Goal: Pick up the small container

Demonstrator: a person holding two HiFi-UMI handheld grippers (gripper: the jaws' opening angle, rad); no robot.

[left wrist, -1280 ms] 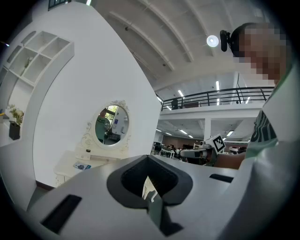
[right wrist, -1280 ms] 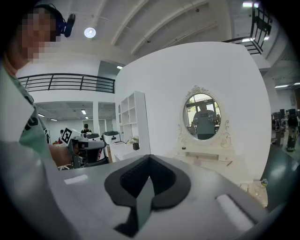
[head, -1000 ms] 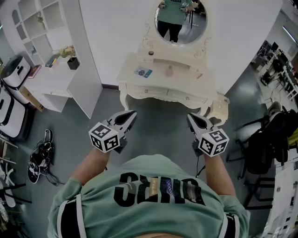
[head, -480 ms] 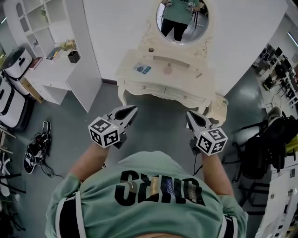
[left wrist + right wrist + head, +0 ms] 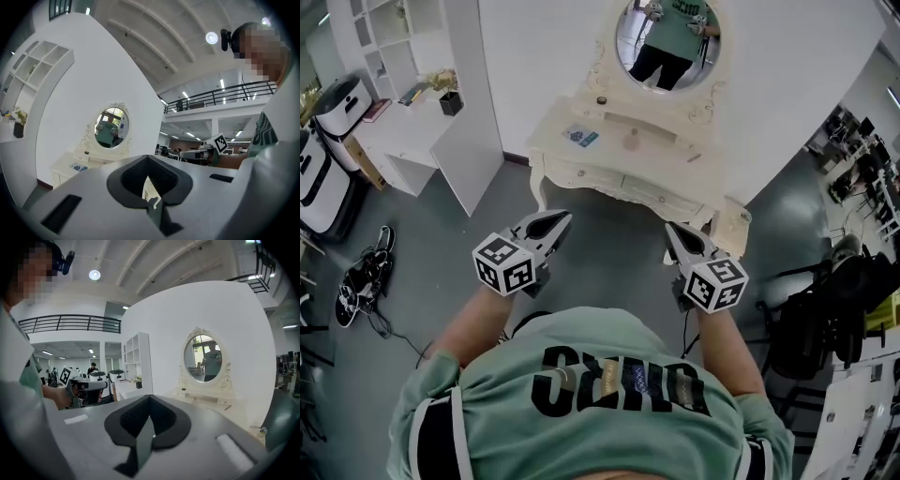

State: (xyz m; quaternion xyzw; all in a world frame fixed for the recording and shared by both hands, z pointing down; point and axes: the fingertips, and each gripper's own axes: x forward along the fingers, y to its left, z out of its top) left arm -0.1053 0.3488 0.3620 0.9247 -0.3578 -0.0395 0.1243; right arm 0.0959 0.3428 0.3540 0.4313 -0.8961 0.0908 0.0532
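- left gripper [image 5: 553, 219] closed, empty, short of the bench [image 5: 661, 157];
- right gripper [image 5: 673, 232] closed, empty, also short of the bench;
- small container [image 5: 631, 141] on the bench top

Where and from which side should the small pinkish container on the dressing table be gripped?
Likely across its body, coming level from the front: the container stands clear on the open dressing table, with a shelf and mirror behind it. Its exact shape is too small to tell.

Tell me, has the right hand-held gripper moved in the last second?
Yes, slightly: the right hand-held gripper has edged toward the dressing table; in the head view, the floor gap before the table's front edge has narrowed.
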